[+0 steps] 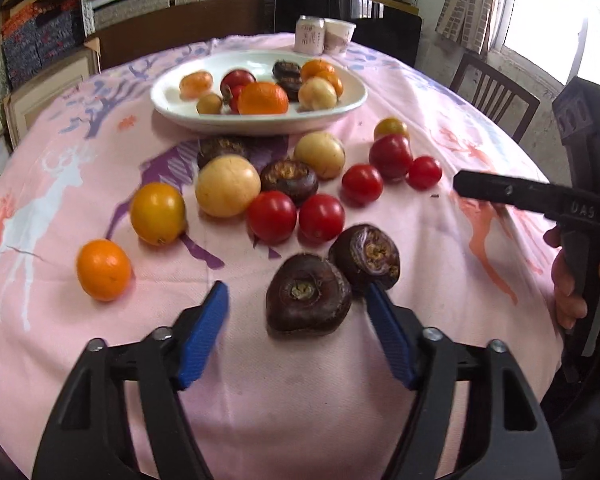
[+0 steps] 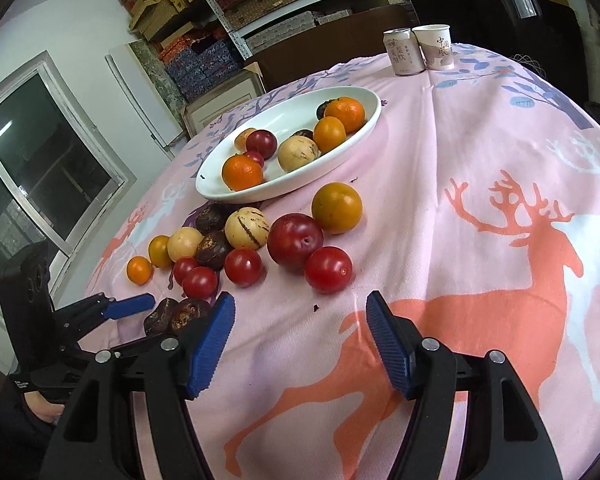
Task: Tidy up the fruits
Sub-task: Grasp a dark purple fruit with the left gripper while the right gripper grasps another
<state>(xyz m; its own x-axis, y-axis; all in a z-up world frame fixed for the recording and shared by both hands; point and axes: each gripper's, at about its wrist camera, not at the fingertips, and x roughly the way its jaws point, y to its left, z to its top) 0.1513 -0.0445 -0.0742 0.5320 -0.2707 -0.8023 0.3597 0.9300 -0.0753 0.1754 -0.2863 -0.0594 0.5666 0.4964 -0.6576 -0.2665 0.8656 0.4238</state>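
Note:
Loose fruit lies on the pink deer-print cloth: red tomatoes (image 1: 272,216), pale yellow fruits (image 1: 227,186), oranges (image 1: 103,269) and dark brown chestnut-like fruits. A white oval plate (image 1: 260,125) (image 2: 220,193) behind them holds several more. My left gripper (image 1: 296,296) is open, low over the cloth, with the nearest dark fruit (image 1: 308,294) between its blue pads; the left pad stands clear of it. A second dark fruit (image 1: 365,256) touches it. My right gripper (image 2: 300,302) is open over bare cloth, just short of a red tomato (image 2: 328,269).
A drink can (image 2: 403,53) and a paper cup (image 2: 436,46) stand at the table's far edge. A wooden chair (image 1: 496,92) is beyond the table, with shelves of boxes behind. The right gripper's finger (image 1: 500,193) reaches in from the right.

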